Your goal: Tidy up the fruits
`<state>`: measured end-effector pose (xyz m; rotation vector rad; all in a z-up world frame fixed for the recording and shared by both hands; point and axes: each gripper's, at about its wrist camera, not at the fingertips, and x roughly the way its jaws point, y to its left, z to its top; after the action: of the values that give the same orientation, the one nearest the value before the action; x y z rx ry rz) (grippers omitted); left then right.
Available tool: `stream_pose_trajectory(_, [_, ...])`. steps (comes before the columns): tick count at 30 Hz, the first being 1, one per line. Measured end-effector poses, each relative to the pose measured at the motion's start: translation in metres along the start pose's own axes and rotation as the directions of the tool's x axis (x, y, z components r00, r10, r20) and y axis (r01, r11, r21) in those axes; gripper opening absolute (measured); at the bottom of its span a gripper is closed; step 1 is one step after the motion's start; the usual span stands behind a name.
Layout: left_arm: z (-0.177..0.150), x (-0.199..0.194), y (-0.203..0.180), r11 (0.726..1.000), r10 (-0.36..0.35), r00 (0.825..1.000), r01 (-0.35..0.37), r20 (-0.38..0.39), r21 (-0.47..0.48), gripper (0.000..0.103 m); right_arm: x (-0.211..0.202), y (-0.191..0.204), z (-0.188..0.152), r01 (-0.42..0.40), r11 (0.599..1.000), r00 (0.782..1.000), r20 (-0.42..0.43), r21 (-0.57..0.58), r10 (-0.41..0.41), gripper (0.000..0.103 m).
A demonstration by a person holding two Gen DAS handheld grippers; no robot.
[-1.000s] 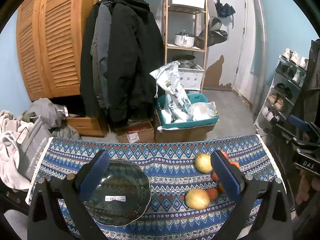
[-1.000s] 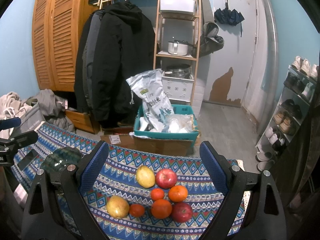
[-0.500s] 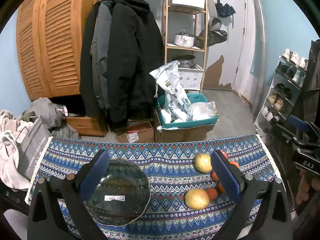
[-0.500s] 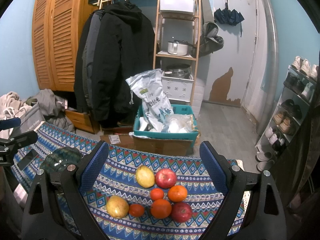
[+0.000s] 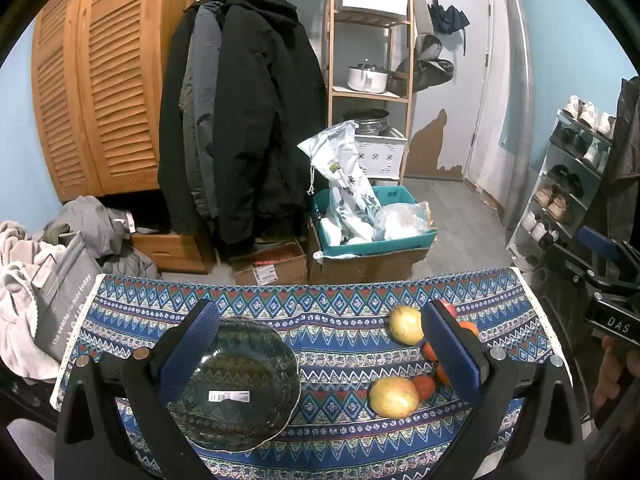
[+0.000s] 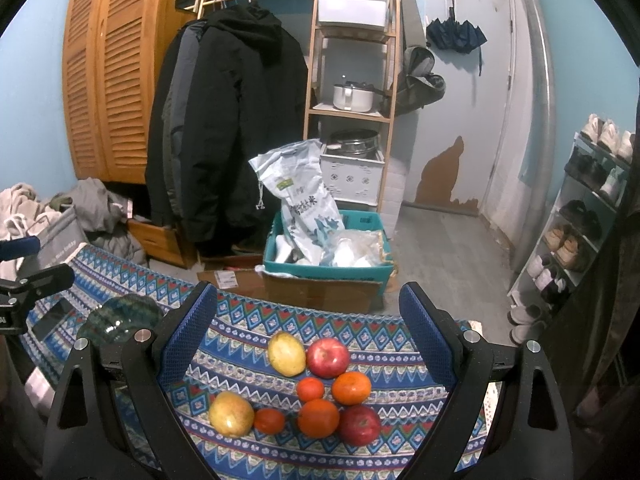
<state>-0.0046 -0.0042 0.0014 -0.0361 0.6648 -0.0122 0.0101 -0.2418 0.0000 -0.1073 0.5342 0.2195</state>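
Left wrist view: desk (image 5: 320,312) under blue zigzag-patterned cloth. Dark glass plate (image 5: 236,384) on it, white barcode sticker (image 5: 229,396) inside, print too small to read. Left claw (image 5: 320,360) spread wide, holding nothing. Behind: louvred wooden wardrobe (image 5: 92,80), dark coats (image 5: 240,120) on rail. Grey bag (image 5: 66,304) reads "The weather is nice today".

Right wrist view: right claw (image 6: 308,344) wide open, empty, above fruits (image 6: 308,392) – pears, apples, oranges clustered on cloth, well apart from plate. Beyond: teal crate (image 6: 328,264) with printed sack (image 6: 300,200), shoe rack (image 6: 580,216).
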Motion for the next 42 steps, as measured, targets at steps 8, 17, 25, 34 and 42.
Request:
stream_pose_trajectory(8, [-0.001,0.001,-0.002,1.0,-0.001,1.0,0.001,-0.004,0.003,0.102,0.0,-0.006,0.0,0.012,1.0,1.0,-0.004,-0.01,-0.012,0.09])
stream_pose_trajectory(17, [-0.003,0.004,-0.008,1.0,-0.008,1.0,0.009,-0.011,0.018,0.102,0.0,-0.005,-0.001,0.013,1.0,1.0,-0.01,-0.01,-0.013,0.09])
stream_pose_trajectory(25, [-0.014,0.024,-0.019,0.998,-0.046,0.997,0.049,-0.058,0.04,0.102,0.011,-0.014,-0.014,0.032,0.999,0.998,-0.058,-0.024,-0.033,0.09])
stream_pose_trajectory(34, [-0.041,0.068,-0.04,0.992,-0.087,0.979,0.101,-0.185,0.069,0.102,0.039,-0.037,-0.049,0.042,0.999,0.981,-0.189,-0.008,-0.042,0.09])
stream_pose_trajectory(42, [-0.074,0.113,-0.052,0.991,-0.096,0.946,0.119,-0.311,0.057,0.102,0.065,-0.059,-0.092,0.079,0.997,0.944,-0.32,-0.012,-0.079,0.09])
